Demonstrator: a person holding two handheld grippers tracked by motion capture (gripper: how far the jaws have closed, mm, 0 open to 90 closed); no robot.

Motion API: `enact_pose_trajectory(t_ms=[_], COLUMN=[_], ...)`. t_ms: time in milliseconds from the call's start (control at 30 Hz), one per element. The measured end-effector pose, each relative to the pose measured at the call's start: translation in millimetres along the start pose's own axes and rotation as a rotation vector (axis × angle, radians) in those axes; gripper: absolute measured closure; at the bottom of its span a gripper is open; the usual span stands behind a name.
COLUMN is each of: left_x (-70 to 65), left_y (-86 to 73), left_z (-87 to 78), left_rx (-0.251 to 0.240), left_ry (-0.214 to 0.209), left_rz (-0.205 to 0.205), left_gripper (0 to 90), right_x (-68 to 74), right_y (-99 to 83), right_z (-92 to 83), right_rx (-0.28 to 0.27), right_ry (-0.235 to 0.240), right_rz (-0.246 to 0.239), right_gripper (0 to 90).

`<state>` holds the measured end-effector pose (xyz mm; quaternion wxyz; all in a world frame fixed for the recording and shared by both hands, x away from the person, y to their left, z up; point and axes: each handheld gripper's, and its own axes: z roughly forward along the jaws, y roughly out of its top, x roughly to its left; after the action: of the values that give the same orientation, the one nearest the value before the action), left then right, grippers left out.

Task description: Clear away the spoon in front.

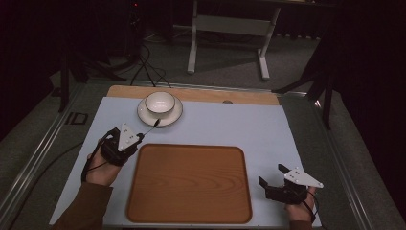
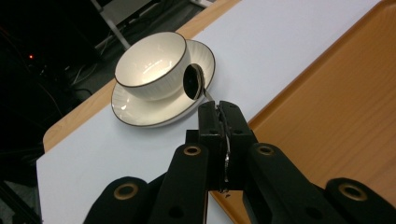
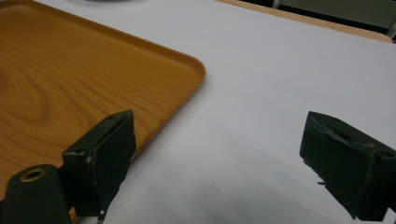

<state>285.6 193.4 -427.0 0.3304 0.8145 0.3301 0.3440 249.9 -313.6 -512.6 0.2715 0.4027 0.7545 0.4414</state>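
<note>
High view: left claw (image 1: 141,136) pinching spoon (image 2: 194,81); right claw (image 1: 271,176) spread.
Spoon's dark scoop touches cup (image 1: 160,103) on saucer (image 1: 143,112) near tabletop (image 1: 268,124) far edge; tray (image 1: 189,184) at near edge.

My left gripper (image 1: 135,139) sits at the near left, jaws pinched together, seemingly on a thin handle. My right gripper (image 1: 272,178) rests near right, jaws spread wide.
</note>
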Motion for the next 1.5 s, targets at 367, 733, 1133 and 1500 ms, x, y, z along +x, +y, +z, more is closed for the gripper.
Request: enact_pose_trajectory(t_ms=[367,733,1133,1500], left_x=[-12.3,-22.3,-37.6,-46.4], left_y=[-12.8,-31.6,-50.6,-60.2], left_z=[-8.9,-11.1,-25.1,-27.3], left_rx=[0.000,0.010,0.019,0.051], left_ry=[-0.005,-0.018,0.001,0.014], left_rz=[-0.008,-0.043,-0.051,-0.028], left_gripper=[88.8,88.9,88.8,88.8], right_x=[0.1,0.5,-0.2,0.4], right_y=[0.0,-0.1,-0.2,0.0], right_z=[0.0,0.4,-0.1,-0.1], right_rx=[-0.001,0.002,-0.002,-0.001], right_ry=[0.002,0.002,0.002,0.003], right_rz=[0.000,0.000,-0.002,-0.005], right_gripper=[10.7,10.7,10.7,10.7])
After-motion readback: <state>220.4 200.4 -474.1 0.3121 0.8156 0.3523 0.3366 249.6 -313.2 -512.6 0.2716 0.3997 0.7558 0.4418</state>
